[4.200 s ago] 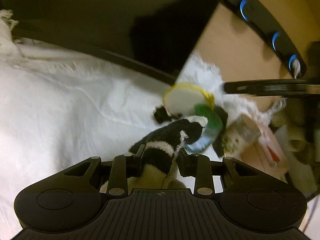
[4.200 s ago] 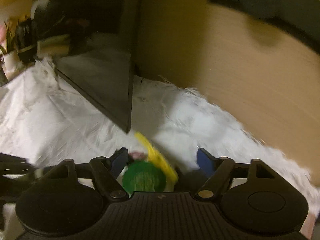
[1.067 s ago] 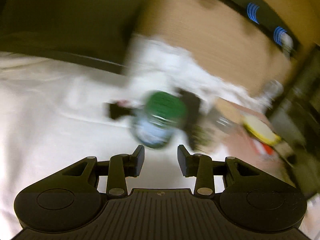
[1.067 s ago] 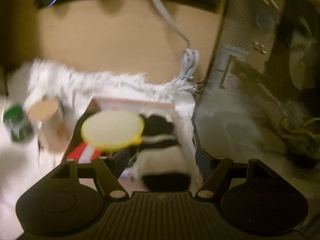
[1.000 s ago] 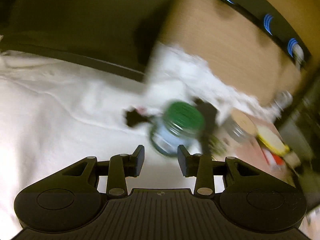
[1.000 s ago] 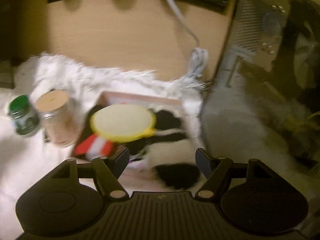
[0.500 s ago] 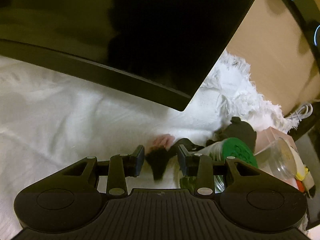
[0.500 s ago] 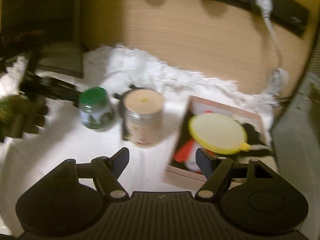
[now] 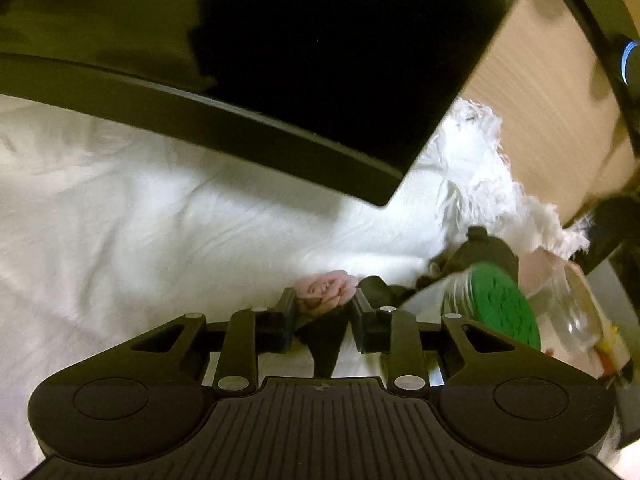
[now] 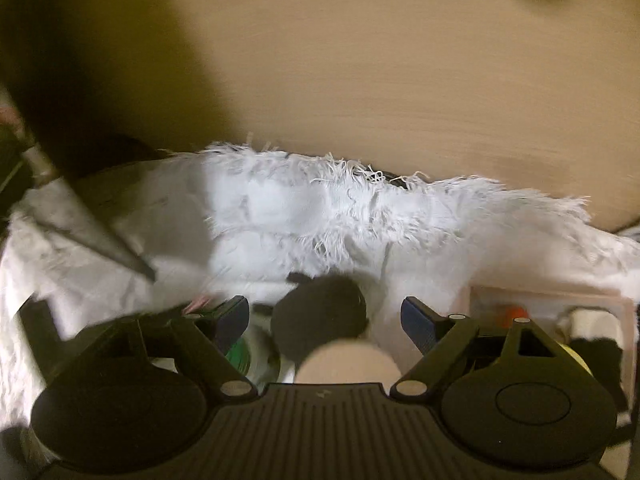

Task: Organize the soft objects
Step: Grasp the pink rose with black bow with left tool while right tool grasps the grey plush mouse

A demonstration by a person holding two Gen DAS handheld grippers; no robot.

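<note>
The left gripper [image 9: 324,312] has its fingers parted around a black fabric piece [image 9: 326,336] with a pink rose [image 9: 326,290], lying on the white cloth [image 9: 140,220]; whether they pinch it I cannot tell. A green-lidded jar [image 9: 500,312] stands just beside it. The right gripper [image 10: 325,316] hangs wide open, empty, above a dark soft lump [image 10: 320,316] near the pink box [image 10: 628,320].

Left gripper [image 9: 323,312]: black ribbed housing, two round side discs, silver screws on linkage bars, black finger pads [image 9: 289,307]. Right gripper [image 10: 325,316]: same black body, blue finger pads [image 10: 416,319].
</note>
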